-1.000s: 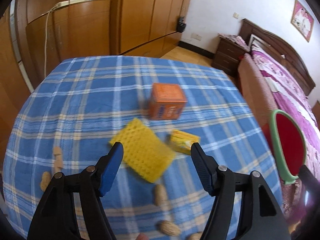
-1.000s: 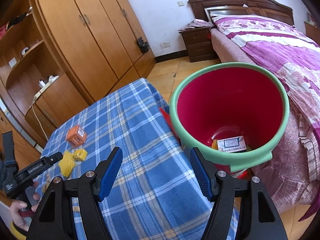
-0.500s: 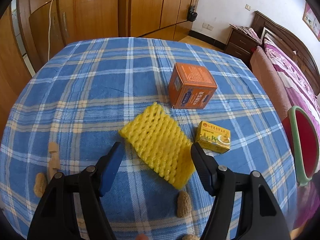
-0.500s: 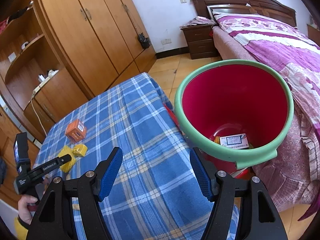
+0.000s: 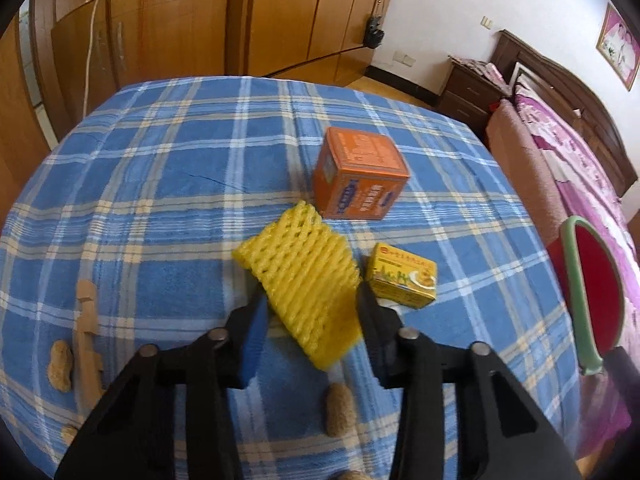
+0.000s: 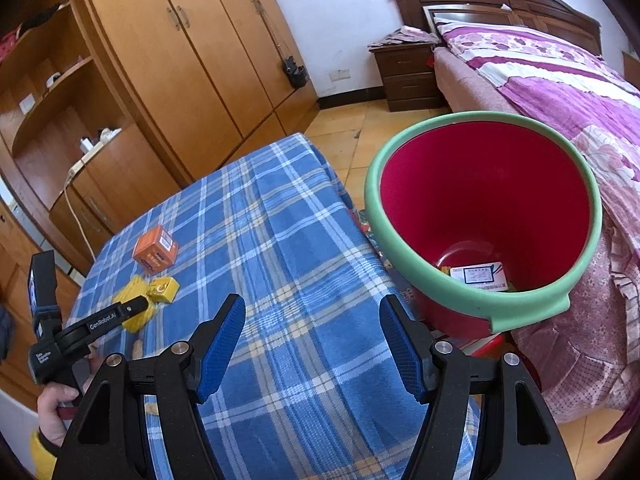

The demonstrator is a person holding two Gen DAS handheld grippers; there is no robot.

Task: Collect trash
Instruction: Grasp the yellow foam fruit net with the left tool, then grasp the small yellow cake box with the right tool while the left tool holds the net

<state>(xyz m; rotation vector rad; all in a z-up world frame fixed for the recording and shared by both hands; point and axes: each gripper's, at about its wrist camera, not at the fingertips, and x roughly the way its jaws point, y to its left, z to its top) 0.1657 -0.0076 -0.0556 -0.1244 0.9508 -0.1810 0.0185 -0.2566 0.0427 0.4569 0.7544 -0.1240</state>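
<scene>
A yellow foam net sleeve lies on the blue plaid table, its near end between the fingers of my left gripper, which are closing around it. A small yellow box lies just right of it and an orange box stands behind. In the right wrist view the left gripper is over the foam, beside the yellow box and the orange box. My right gripper is open and empty above the table, beside a red bin with a green rim that holds some packets.
Several peanuts and a wooden piece lie at the table's near edge. The bin's rim shows off the table's right side. Wooden wardrobes stand behind the table, a bed at right.
My left gripper has moved forward and down onto the foam sleeve and its fingers have narrowed around it. The right gripper has stayed open and drifted slightly.
</scene>
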